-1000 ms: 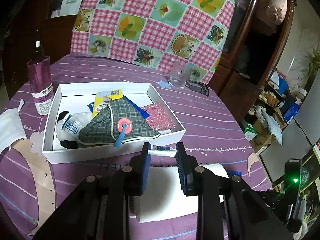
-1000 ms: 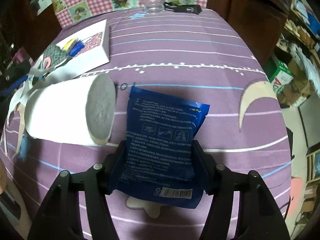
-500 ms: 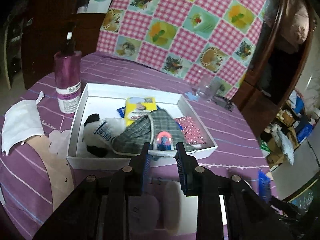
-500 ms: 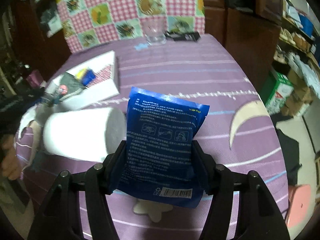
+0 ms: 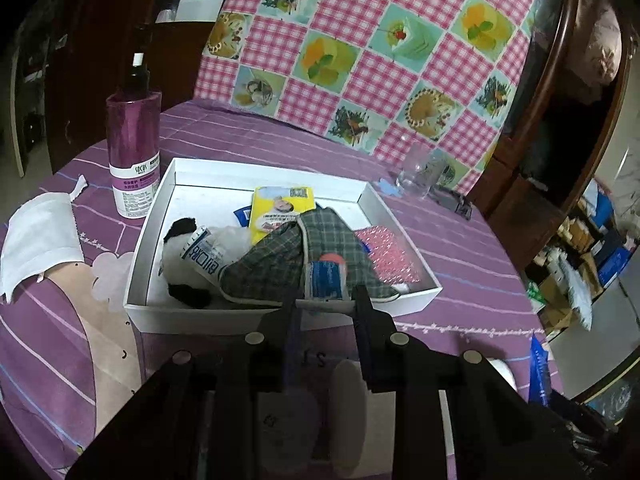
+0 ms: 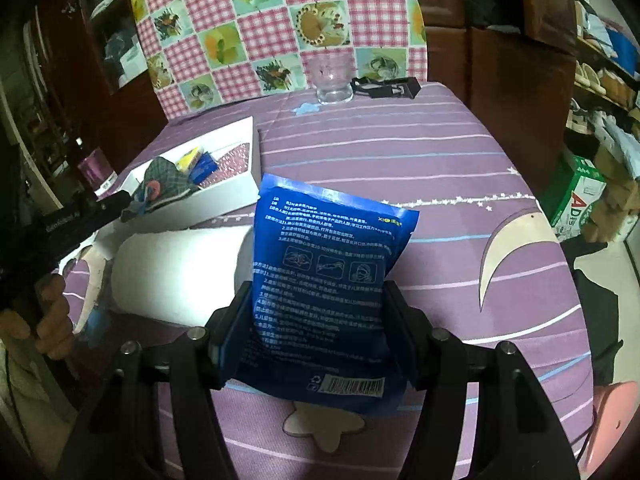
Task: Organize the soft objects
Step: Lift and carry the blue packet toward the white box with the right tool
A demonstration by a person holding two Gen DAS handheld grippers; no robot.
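Note:
A white box (image 5: 280,316) on the purple tablecloth holds a plaid cloth (image 5: 292,256), a panda plush (image 5: 182,252), a yellow packet (image 5: 280,208) and a pink sachet (image 5: 386,252). My left gripper (image 5: 326,300) is shut on a small blue-and-white packet (image 5: 324,280), held over the box's near edge. My right gripper (image 6: 320,300) is shut on a blue pouch (image 6: 328,276), held upright above the table. A white paper roll (image 6: 176,276) lies on its side between the box (image 6: 192,204) and the pouch.
A purple bottle (image 5: 134,152) stands left of the box, and a white mask (image 5: 36,240) lies farther left. A glass (image 5: 418,170) and a black object (image 5: 456,202) sit at the back. A checked cloth (image 5: 360,48) hangs behind. The table's edge drops off at the right.
My left gripper has risen and moved forward from the paper roll to the box edge with its small packet. My right gripper has lifted the blue pouch off the table.

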